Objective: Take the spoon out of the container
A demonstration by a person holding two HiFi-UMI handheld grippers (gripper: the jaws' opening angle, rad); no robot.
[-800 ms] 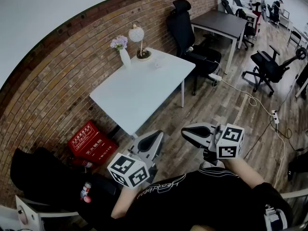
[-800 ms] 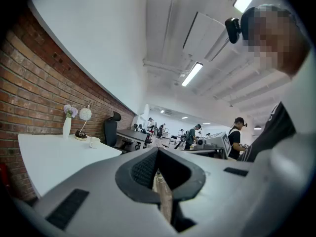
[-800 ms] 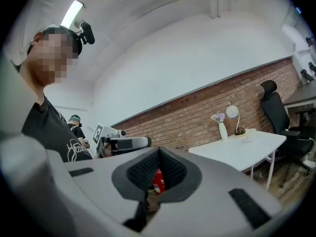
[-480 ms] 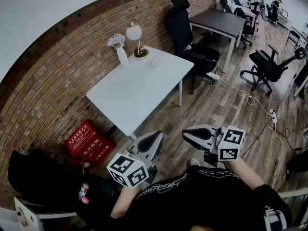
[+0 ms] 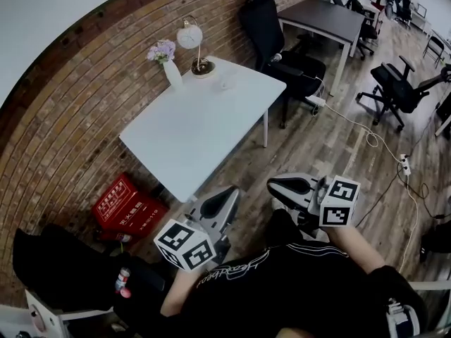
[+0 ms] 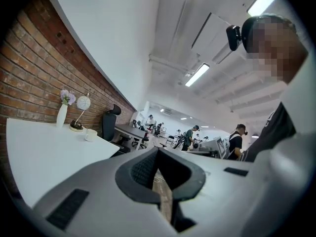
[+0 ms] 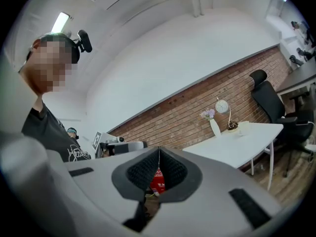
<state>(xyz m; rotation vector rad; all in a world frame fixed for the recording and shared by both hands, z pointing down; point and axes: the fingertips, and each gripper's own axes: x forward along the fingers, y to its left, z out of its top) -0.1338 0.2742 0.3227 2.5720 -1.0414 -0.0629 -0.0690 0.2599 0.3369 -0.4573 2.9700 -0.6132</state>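
Note:
A small white cup (image 5: 227,85) stands near the far end of the white table (image 5: 197,129); it also shows as the cup (image 6: 90,135) in the left gripper view and the cup (image 7: 243,126) in the right gripper view. No spoon can be made out at this distance. My left gripper (image 5: 229,196) and right gripper (image 5: 273,187) hover over the wooden floor, short of the table's near corner. Both are shut with nothing in them: the left gripper (image 6: 158,151) and the right gripper (image 7: 159,152) show their pads meeting.
A vase of flowers (image 5: 169,69) and a round lamp (image 5: 192,42) stand by the cup against the brick wall. A red box (image 5: 129,209) lies on the floor left of the table. A black office chair (image 5: 271,30), a dark desk (image 5: 328,21) and a floor cable (image 5: 366,139) are to the right.
The table has drifted slightly lower and nearer in the head view, and a dark trouser leg now shows between the grippers. Both grippers stay shut in the same places.

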